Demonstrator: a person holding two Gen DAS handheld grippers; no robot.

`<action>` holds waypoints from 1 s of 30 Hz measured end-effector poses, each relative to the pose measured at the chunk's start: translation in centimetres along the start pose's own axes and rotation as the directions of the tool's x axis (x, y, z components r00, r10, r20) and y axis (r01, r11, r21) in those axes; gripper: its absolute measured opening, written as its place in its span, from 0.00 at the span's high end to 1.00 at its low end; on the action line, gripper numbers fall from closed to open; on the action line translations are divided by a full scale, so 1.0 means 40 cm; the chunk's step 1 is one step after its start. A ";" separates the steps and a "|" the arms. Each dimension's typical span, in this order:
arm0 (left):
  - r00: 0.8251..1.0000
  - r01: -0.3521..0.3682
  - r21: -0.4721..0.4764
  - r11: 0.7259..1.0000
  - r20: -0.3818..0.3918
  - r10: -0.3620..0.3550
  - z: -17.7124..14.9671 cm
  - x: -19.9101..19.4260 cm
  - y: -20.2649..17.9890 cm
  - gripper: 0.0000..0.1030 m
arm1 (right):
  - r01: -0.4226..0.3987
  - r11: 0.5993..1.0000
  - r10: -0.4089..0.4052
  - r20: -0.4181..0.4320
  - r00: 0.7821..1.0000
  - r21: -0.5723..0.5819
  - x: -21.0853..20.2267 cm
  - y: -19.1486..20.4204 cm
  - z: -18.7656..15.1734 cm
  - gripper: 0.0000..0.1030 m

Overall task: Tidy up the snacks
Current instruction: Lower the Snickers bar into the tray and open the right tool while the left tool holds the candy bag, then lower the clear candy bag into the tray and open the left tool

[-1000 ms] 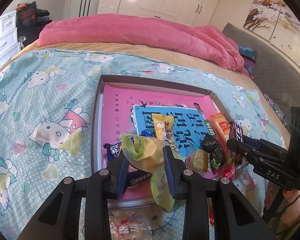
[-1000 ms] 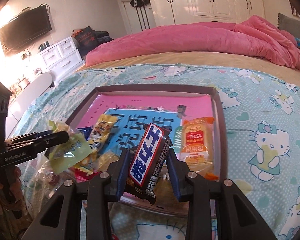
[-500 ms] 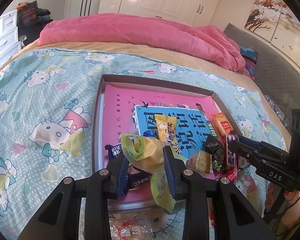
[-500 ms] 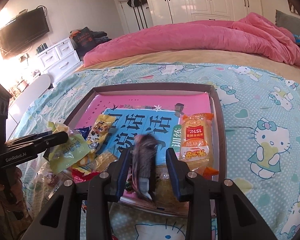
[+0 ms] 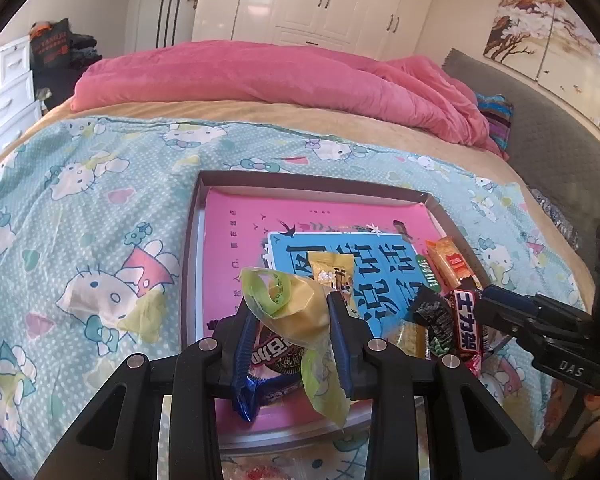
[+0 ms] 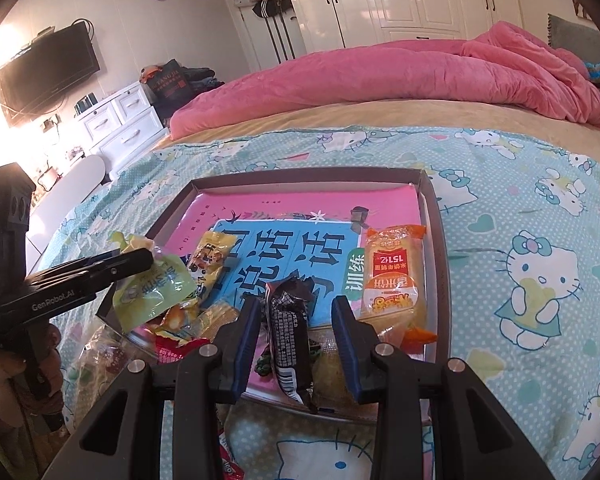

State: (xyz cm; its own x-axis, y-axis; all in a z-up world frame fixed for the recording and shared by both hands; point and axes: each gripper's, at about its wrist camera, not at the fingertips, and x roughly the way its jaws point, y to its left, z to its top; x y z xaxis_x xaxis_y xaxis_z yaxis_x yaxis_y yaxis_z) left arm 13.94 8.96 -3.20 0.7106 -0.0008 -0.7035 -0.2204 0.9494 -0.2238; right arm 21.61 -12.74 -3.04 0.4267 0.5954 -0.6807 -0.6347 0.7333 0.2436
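Our left gripper pinches a yellow-green pouch above the tray's near edge; our right gripper is spread wide, the chocolate bar lying loose between its fingers, nearer the left one, both held level and pointing forward

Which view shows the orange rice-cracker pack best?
Right wrist: the orange pack lies face-up, whole and unobstructed along the tray's right edge. The left wrist shows it small, oblique and distorted.
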 end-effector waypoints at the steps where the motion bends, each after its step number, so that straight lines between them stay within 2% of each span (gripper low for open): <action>1: 1.000 0.001 0.001 1.000 -0.003 -0.001 0.000 0.003 -0.001 0.65 | -0.002 1.000 0.002 0.001 1.000 0.002 -0.002 -0.001 0.000 0.64; 13: 1.000 -0.008 -0.018 1.000 -0.030 0.007 -0.005 0.015 0.008 0.63 | 0.005 1.000 -0.006 0.023 1.000 0.008 -0.039 -0.011 0.000 0.64; 16: 0.999 -0.007 -0.027 1.000 -0.034 0.006 -0.004 0.014 0.010 0.54 | 0.006 1.000 -0.007 0.023 1.000 0.006 -0.044 -0.014 0.000 0.64; 27: 1.000 0.010 -0.011 1.000 -0.022 -0.010 -0.001 -0.007 -0.001 0.49 | -0.001 1.000 0.001 0.021 1.000 0.006 -0.049 -0.011 -0.003 0.64; 30: 1.000 0.019 -0.019 1.000 -0.020 -0.020 -0.001 -0.015 0.001 0.39 | 0.003 1.000 -0.003 0.020 1.000 0.015 -0.048 -0.015 -0.003 0.63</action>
State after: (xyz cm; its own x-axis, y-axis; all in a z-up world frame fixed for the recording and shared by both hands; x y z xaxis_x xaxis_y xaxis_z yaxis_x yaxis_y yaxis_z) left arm 13.48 9.00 -2.81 0.7015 -0.0256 -0.7122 -0.2192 0.9431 -0.2499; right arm 21.10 -14.37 -1.95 0.4417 0.5995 -0.6674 -0.6238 0.7399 0.2518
